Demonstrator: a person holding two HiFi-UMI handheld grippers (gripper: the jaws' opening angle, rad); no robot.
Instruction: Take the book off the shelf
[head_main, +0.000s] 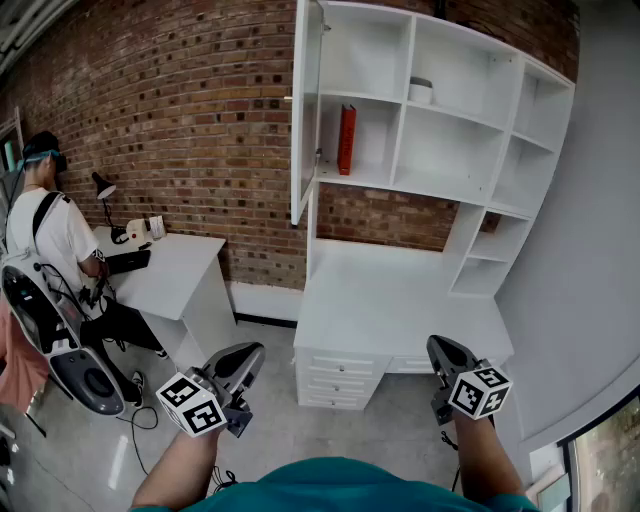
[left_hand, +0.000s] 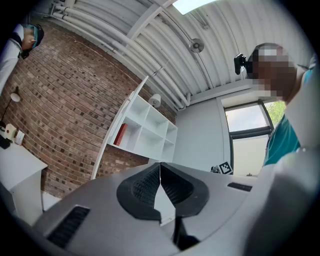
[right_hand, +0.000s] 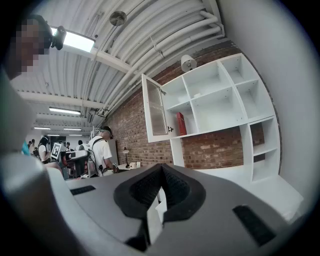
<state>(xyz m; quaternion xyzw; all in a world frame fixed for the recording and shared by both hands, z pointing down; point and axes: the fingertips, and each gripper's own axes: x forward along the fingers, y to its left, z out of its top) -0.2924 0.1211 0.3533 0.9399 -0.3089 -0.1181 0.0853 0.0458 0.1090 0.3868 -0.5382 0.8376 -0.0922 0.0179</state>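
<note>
Against the brick wall, the white shelf unit (head_main: 403, 110) rises above its bench (head_main: 400, 300). The red book (head_main: 346, 139) stands upright in a left compartment. Both forearms reach forward, low and well apart from it. The left hand-held gripper (head_main: 245, 357) and the right hand-held gripper (head_main: 445, 350) are each closed and empty.

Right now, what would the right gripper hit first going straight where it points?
The way looks free up to the shelf unit, probably its open door beside the red book; depth unclear.
</note>
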